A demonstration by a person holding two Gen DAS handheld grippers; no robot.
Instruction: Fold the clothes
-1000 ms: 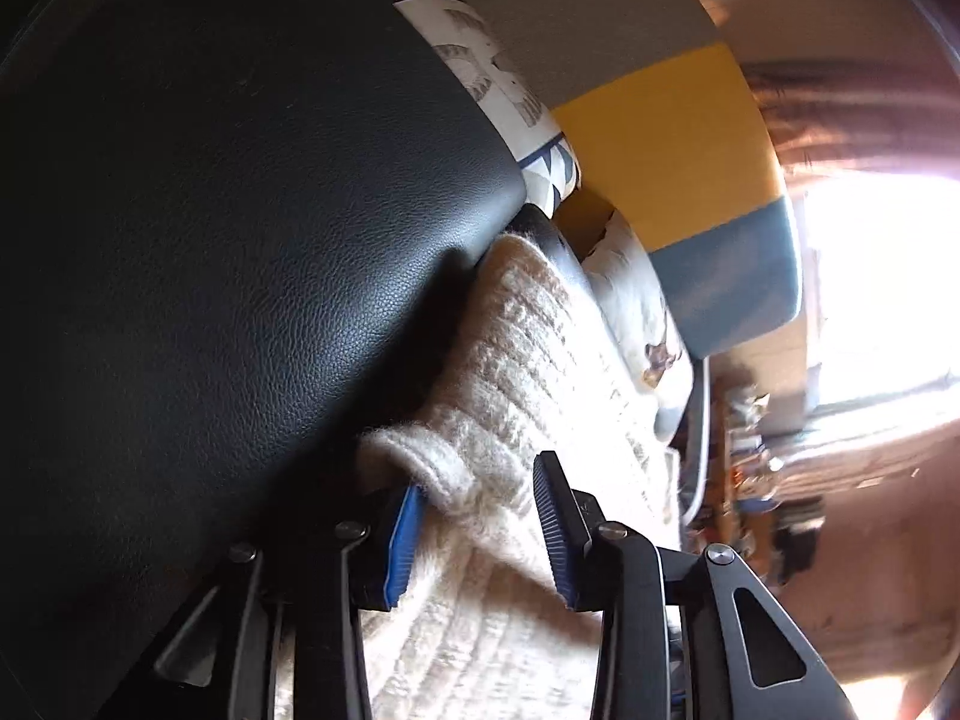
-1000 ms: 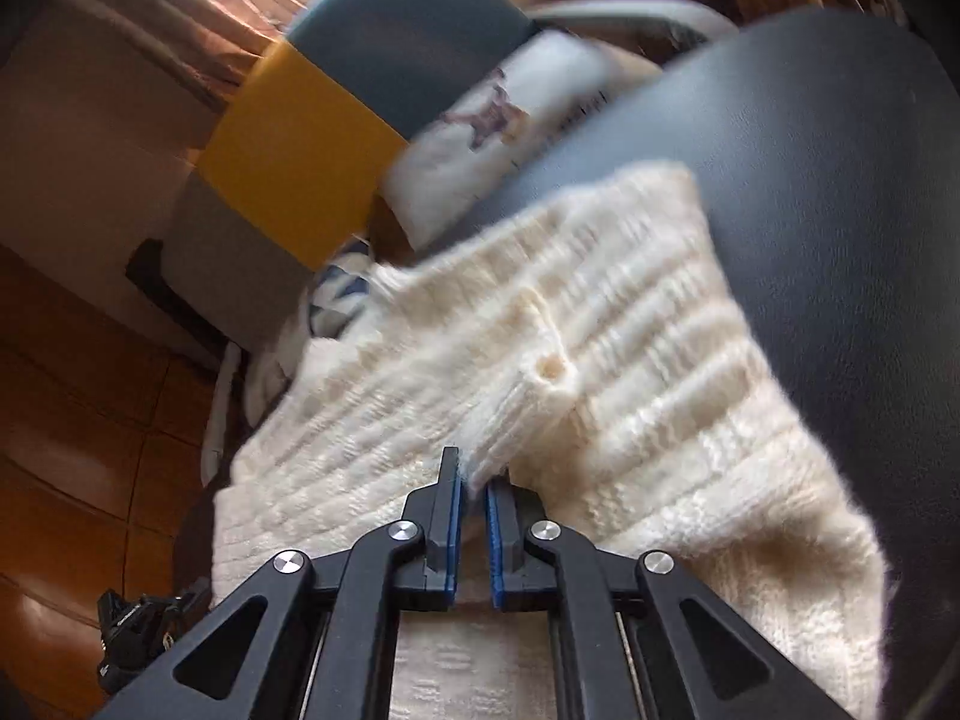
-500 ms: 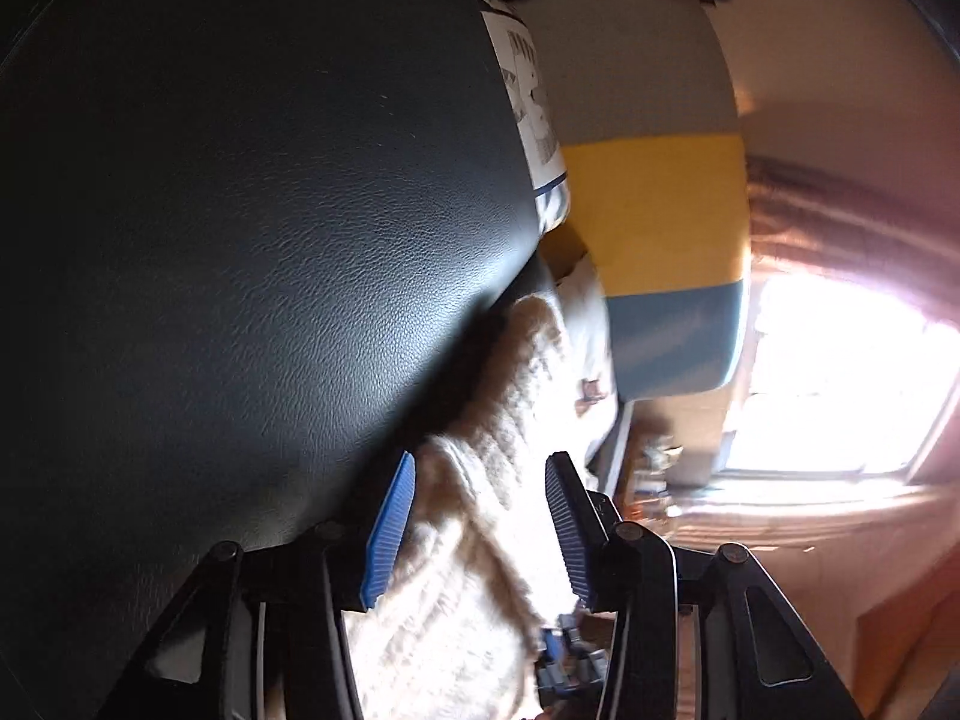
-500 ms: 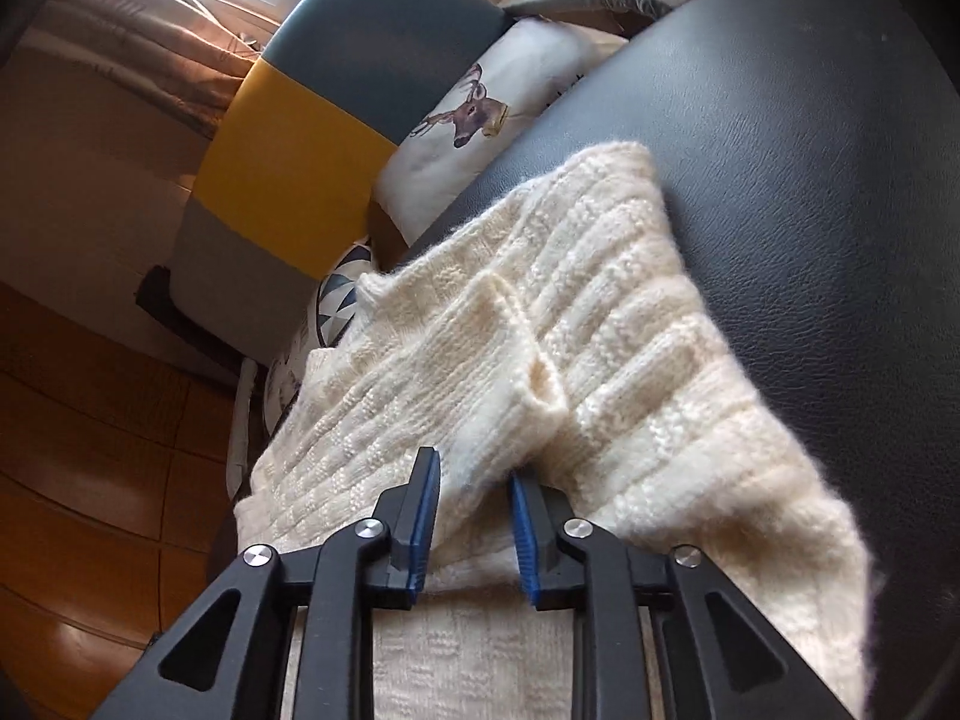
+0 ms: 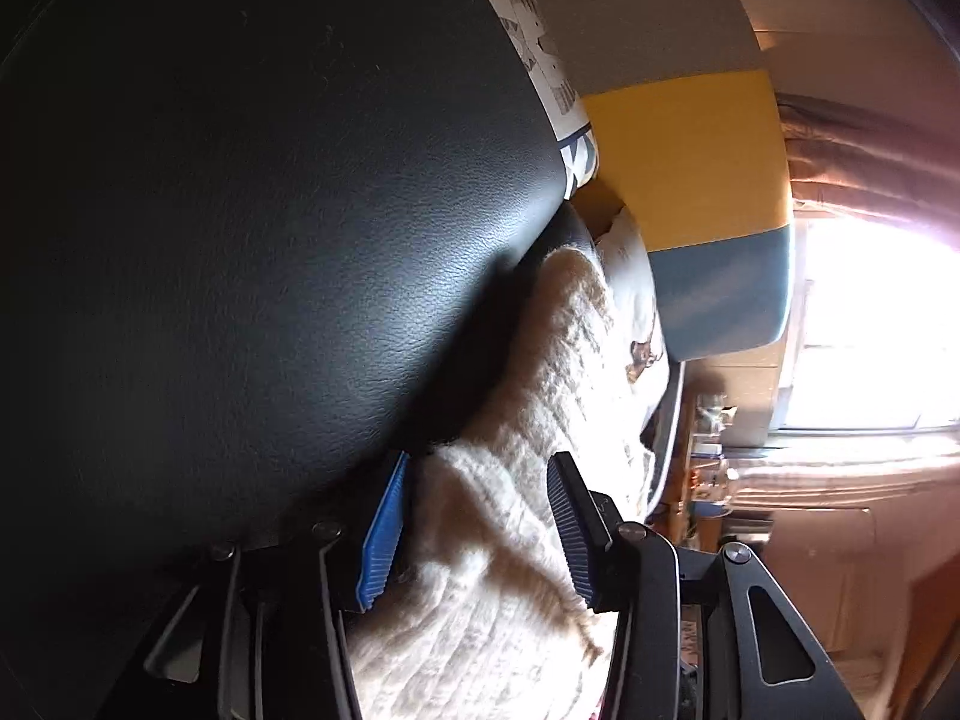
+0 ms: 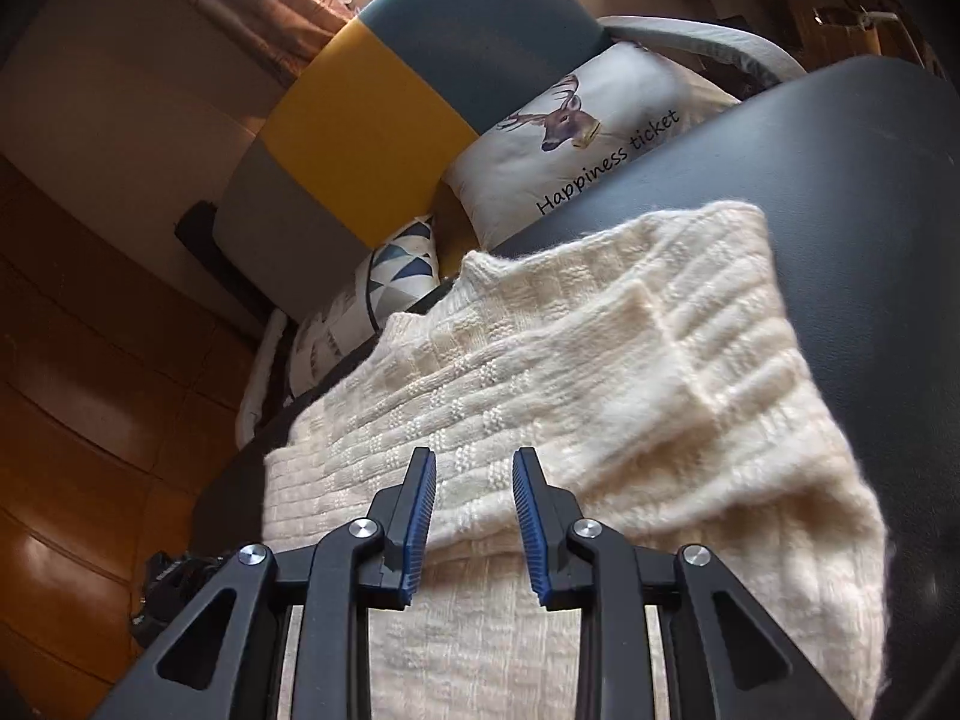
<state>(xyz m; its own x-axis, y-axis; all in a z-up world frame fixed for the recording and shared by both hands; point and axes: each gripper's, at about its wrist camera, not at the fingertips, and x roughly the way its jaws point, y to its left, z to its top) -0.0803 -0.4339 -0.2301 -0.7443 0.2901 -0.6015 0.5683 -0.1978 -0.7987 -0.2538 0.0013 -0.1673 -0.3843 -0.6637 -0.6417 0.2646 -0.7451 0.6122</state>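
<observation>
A cream knitted sweater (image 6: 540,396) lies on a black leather surface (image 6: 840,192), one sleeve folded across its body with the cuff (image 6: 660,324) lying at the right. My right gripper (image 6: 474,510) is open just above the sweater's near part, holding nothing. In the left wrist view the same sweater (image 5: 558,372) lies along the edge of the black surface (image 5: 270,240). My left gripper (image 5: 474,516) is open, its blue pads on either side of a thick fold of knit without pinching it.
Behind the black surface stands a chair with a grey, yellow and blue back (image 6: 384,108). A deer-print cushion (image 6: 576,138) and a triangle-print cushion (image 6: 402,270) rest against it. Wooden panelling (image 6: 90,390) fills the left; a bright window (image 5: 870,324) glares.
My right gripper has gone from shut on the sleeve to open, letting the sleeve drop onto the sweater, and drawn back. My left gripper stayed open and shifted slightly along the sweater's edge.
</observation>
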